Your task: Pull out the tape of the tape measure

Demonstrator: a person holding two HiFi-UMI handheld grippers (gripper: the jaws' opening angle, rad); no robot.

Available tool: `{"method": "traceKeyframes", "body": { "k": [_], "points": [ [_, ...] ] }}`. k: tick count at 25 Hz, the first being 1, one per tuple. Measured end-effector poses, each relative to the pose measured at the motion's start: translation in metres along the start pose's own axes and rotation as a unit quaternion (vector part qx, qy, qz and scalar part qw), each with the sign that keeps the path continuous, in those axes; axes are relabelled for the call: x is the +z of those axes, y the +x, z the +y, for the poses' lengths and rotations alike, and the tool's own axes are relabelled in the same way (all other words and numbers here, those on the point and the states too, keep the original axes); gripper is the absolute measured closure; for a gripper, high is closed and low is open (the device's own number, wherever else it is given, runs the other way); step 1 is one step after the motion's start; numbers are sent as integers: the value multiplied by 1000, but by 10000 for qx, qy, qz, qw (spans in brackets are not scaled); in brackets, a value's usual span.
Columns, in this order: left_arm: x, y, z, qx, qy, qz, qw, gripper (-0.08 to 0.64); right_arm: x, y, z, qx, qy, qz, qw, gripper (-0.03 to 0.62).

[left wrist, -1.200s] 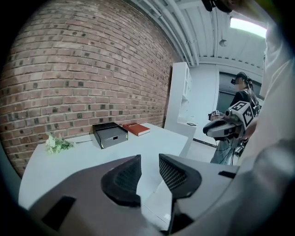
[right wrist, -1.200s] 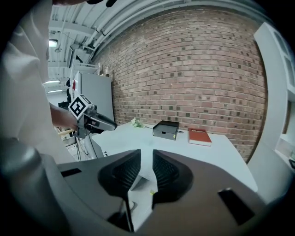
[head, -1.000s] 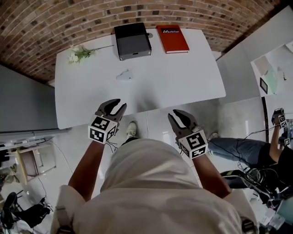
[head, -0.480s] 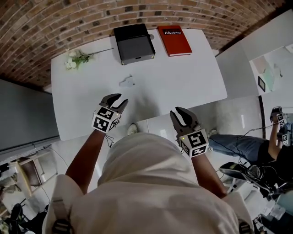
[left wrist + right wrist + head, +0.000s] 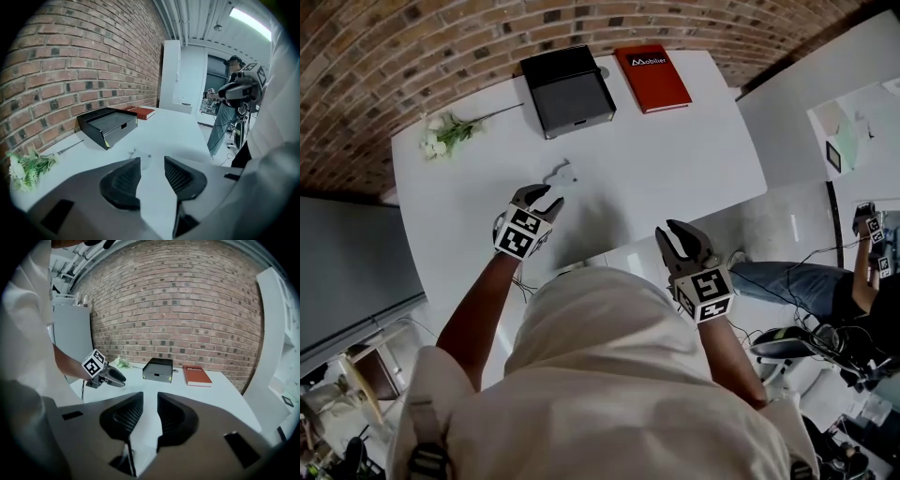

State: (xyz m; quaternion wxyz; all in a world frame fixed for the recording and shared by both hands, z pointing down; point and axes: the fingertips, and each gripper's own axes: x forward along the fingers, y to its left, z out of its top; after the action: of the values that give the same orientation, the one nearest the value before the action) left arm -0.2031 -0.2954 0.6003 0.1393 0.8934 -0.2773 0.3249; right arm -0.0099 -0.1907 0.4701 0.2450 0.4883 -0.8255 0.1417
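Two grippers are raised over the near side of a white table (image 5: 675, 159), with wide bare surface ahead of them. The tape measure (image 5: 560, 173), small and pale, lies alone left of the table's middle, well apart from every edge. Along the far edge, by the brick wall (image 5: 384, 56), stand a black box (image 5: 567, 89) and a red book (image 5: 652, 77) side by side. A bunch of flowers (image 5: 441, 136) lies near the far left corner. The right half of the table is open room, and so is the strip between the tape measure and the near edge.

The left gripper (image 5: 546, 199) reaches forward on a bare, outstretched forearm, over the table and pointing at the tape measure, which lies just beyond its tips. In the left gripper view its jaws are opening, with a clear gap and nothing pressed between the pads. Through the gap only tabletop and the tape measure ahead can be seen.

The right gripper (image 5: 678, 234) is held back at the table's near edge, well apart from the tape measure. Its jaws stand a little apart and hold nothing.
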Motion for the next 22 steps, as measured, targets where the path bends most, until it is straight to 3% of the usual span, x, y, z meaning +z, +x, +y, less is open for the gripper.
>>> {"method": "traceKeyframes", "body": {
  "k": [22],
  "points": [
    [-31,63,38,-298,652,608,9956,380,-22,1,-23,-327,285,500,9978,514]
  ]
}}
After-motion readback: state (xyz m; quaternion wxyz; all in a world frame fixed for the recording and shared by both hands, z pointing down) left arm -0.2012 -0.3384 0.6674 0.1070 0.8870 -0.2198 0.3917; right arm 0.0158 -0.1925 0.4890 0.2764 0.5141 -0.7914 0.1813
